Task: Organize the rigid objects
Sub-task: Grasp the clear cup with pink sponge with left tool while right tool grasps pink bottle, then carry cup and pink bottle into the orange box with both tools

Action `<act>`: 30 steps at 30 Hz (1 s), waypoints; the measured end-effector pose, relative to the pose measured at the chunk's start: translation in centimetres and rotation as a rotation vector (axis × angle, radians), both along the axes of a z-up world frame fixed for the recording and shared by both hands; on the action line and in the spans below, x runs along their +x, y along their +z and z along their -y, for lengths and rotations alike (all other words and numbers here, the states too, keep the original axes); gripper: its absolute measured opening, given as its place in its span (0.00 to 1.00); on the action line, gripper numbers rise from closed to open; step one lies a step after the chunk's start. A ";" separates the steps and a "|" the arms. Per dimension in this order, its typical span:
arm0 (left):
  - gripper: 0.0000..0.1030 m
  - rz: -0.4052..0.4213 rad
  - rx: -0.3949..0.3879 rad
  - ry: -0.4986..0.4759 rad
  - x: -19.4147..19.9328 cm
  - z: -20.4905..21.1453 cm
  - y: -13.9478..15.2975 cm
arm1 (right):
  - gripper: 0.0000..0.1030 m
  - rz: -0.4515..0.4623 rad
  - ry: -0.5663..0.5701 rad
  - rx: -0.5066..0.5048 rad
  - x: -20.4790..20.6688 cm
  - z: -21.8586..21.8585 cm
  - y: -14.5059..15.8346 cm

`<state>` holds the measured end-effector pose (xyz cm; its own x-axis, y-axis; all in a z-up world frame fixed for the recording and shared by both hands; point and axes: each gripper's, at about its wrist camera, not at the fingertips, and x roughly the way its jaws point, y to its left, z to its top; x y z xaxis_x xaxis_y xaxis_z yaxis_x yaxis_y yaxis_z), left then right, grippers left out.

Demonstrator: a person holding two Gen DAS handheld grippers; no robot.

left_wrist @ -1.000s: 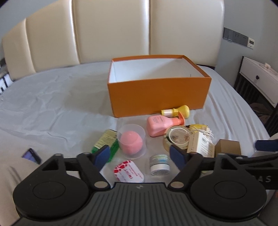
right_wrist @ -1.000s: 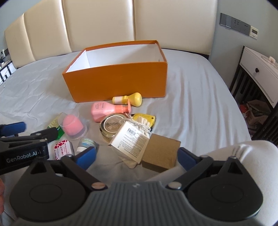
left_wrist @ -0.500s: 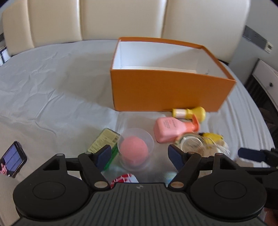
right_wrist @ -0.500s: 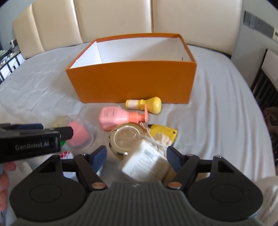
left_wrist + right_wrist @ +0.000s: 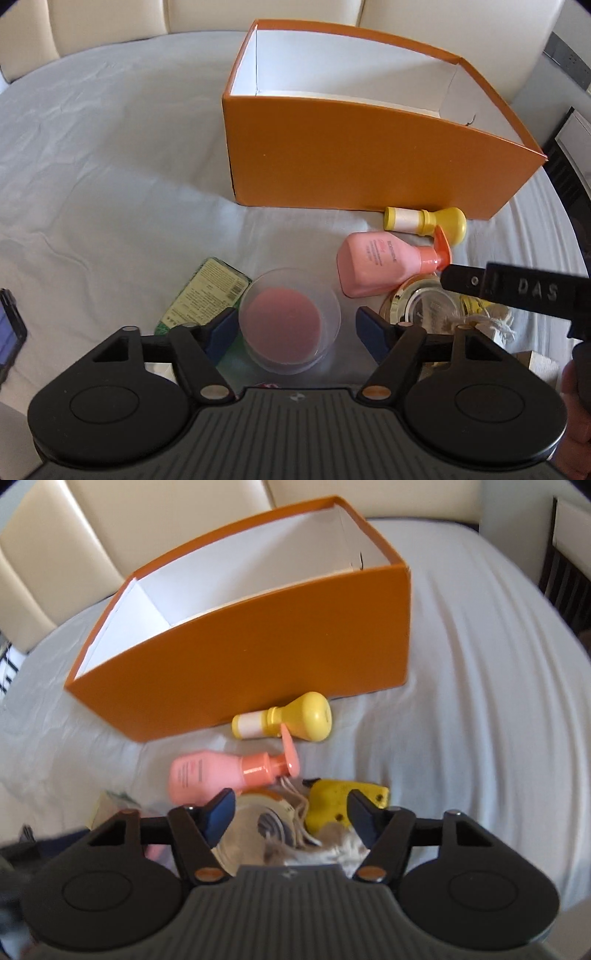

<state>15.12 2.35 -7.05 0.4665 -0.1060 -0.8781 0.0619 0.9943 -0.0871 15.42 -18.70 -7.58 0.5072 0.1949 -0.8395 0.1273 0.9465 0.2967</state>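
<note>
Your left gripper [image 5: 293,326]: jaws closing, straddling the cup [image 5: 290,320], pads not touching | Your right gripper [image 5: 290,814]: jaws closing over the tin [image 5: 258,825], not gripping | Box [image 5: 369,166]: on bed, behind 2 bottles [image 5: 380,264]

A bed [image 5: 110,155] with a wrinkled pale grey sheet is carrying everything. An open orange box [image 5: 369,170] is sitting on it. Just in front of the box a small yellow bottle [image 5: 424,221] is lying on its side, with a pink pump bottle [image 5: 380,266] lying beside it. Nearer, a clear cup [image 5: 291,321] with a pink filling is standing between a green packet [image 5: 207,291] and a round gold tin [image 5: 424,306]. A yellow object [image 5: 343,801] is lying right of the tin, and a phone [image 5: 9,332] is resting at the left edge.
</note>
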 end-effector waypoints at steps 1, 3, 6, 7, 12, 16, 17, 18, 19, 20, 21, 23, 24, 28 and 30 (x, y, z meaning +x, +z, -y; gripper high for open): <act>0.79 -0.003 0.004 0.005 0.2 0.1 -0.2 | 0.60 -0.011 -0.012 0.023 0.4 0.2 -0.3; 0.74 -0.013 0.002 0.016 0.6 0.0 -0.6 | 0.60 -0.027 -0.038 0.063 1.0 0.3 -0.9; 0.67 -0.022 0.002 0.028 1.1 -0.1 -0.9 | 0.60 -0.021 -0.064 0.106 1.6 0.2 -1.0; 0.67 -0.012 0.007 0.027 1.3 -0.1 -0.9 | 0.56 -0.025 -0.071 0.129 1.8 0.2 -1.1; 0.67 0.041 0.042 -0.005 2.3 0.6 -0.6 | 0.49 -0.083 -0.121 0.231 2.8 0.4 -2.6; 0.67 0.054 0.036 0.002 3.6 0.7 -0.7 | 0.49 -0.093 -0.177 0.278 3.6 1.1 -3.3; 0.67 0.057 0.035 0.006 3.8 0.7 -0.7 | 0.49 -0.093 -0.188 0.283 3.7 1.2 -3.4; 0.67 0.058 0.033 0.007 4.0 0.7 -0.8 | 0.49 -0.090 -0.195 0.288 3.9 1.3 -3.6; 0.67 0.060 0.031 0.007 4.1 0.7 -0.9 | 0.49 -0.084 -0.196 0.287 4.1 1.2 -3.6; 0.67 0.062 0.030 0.007 4.2 0.7 -1.0 | 0.48 -0.077 -0.194 0.280 4.3 1.1 -3.6; 0.67 0.063 0.029 0.008 4.2 0.7 -1.0 | 0.47 -0.072 -0.191 0.271 4.4 0.9 -3.7; 0.67 0.065 0.023 0.014 4.3 0.5 -1.1 | 0.43 -0.060 -0.190 0.248 4.4 0.6 -3.8; 0.67 0.065 0.020 0.015 4.3 0.5 -1.1 | 0.42 -0.052 -0.187 0.244 4.4 0.4 -3.8; 0.66 0.068 0.015 0.022 4.3 0.5 -1.1 | 0.36 -0.022 -0.172 0.201 3.8 -0.8 -3.5; 0.66 0.069 0.008 0.026 4.3 0.3 -1.1 | 0.35 -0.002 -0.168 0.190 3.5 -1.0 -3.1</act>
